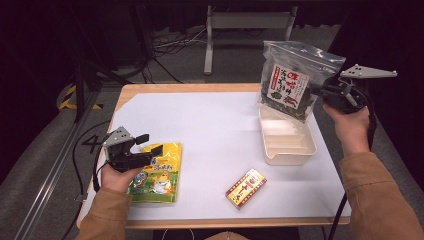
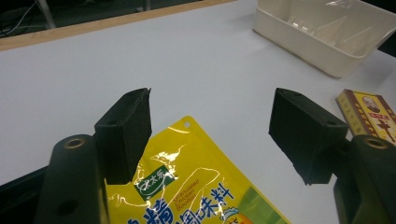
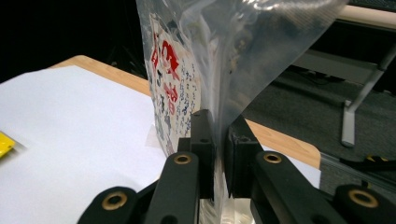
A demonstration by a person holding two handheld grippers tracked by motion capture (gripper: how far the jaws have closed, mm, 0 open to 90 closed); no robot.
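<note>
Seaweed bag [image 1: 292, 80] edge in right tongs [image 1: 320, 91], above tray [image 1: 287, 150].

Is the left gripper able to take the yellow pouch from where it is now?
Probably yes. The left gripper is open, its fingers spread on either side of the yellow pouch's top corner, and nothing lies between them. The red box and the white tray sit well apart.
</note>
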